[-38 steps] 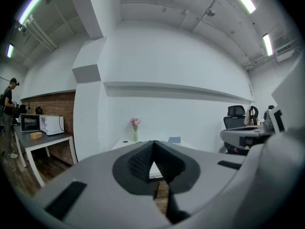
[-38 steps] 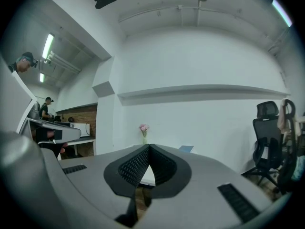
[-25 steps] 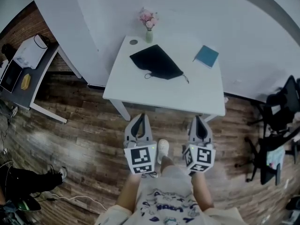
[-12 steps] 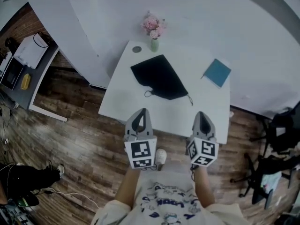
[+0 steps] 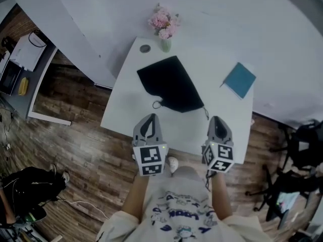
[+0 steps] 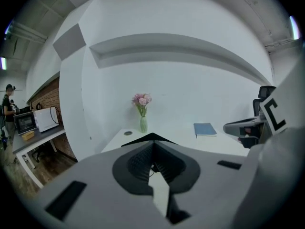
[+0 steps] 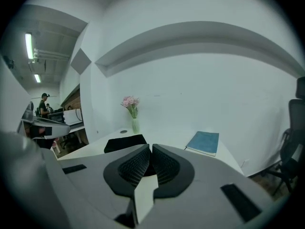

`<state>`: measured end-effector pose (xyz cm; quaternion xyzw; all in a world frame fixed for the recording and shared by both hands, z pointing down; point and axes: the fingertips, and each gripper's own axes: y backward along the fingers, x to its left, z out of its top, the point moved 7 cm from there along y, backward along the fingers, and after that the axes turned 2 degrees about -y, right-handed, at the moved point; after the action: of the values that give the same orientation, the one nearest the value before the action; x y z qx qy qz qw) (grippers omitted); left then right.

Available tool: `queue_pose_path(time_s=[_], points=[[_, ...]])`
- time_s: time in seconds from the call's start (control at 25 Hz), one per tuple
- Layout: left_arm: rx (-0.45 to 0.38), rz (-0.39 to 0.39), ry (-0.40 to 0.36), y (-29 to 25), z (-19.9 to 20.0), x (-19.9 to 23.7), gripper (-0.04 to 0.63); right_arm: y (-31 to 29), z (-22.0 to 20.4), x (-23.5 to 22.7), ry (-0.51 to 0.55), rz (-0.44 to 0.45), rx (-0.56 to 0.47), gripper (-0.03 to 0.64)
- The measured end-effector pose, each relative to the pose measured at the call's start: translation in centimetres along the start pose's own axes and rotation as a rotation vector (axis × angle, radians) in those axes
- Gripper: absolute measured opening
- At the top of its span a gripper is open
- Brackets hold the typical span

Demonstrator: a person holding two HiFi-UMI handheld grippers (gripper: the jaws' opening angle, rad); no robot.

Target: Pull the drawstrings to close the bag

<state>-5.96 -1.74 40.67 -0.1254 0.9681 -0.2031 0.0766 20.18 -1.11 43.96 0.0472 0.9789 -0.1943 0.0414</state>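
Well, I see the black bag [image 5: 171, 84] lying flat in the middle of the white desk [image 5: 126, 112], ahead of both tongs and clear of them. My left tongs [image 5: 148, 119] and right tongs [image 5: 217, 120] hover over the desk's near edge, each pressed together on nothing. The bag's drawstrings [image 5: 158, 105] lie at its near end, facing the tongs.

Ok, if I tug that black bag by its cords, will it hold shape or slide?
The black bag lies flat, so it is probably floppy cloth and will bunch. It looks thin and light on the smooth white table, so a tug on its cords may drag it.
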Motion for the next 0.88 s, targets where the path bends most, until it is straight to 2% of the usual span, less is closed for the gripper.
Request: queue_pose_path(time_s=[0.32,0.56,0.64,0.76,0.88], points=[[0.149,-0.017,-0.031,-4.4,-2.7,1.6,-0.006,-4.3,-1.8,-1.4,0.009,0.017,0.127,0.002],[0.266,-0.105,-0.065,-7.3,-6.1,1.8,-0.006,-6.2,-4.1,-2.5,0.048,0.009,0.213,0.005],[0.297,-0.120,-0.091,-8.1,-6.7,1.9,-0.006,-6.7,-4.7,-2.6,0.061,0.021,0.237,0.017],[0.337,-0.148,-0.115,-9.1,-7.3,2.0,-0.006,-7.6,-5.7,-2.7,0.100,0.052,0.295,0.082],[0.372,-0.191,-0.142,-10.0,-7.8,1.9,-0.006,-8.7,-6.3,-3.0,0.133,0.073,0.343,0.097]])
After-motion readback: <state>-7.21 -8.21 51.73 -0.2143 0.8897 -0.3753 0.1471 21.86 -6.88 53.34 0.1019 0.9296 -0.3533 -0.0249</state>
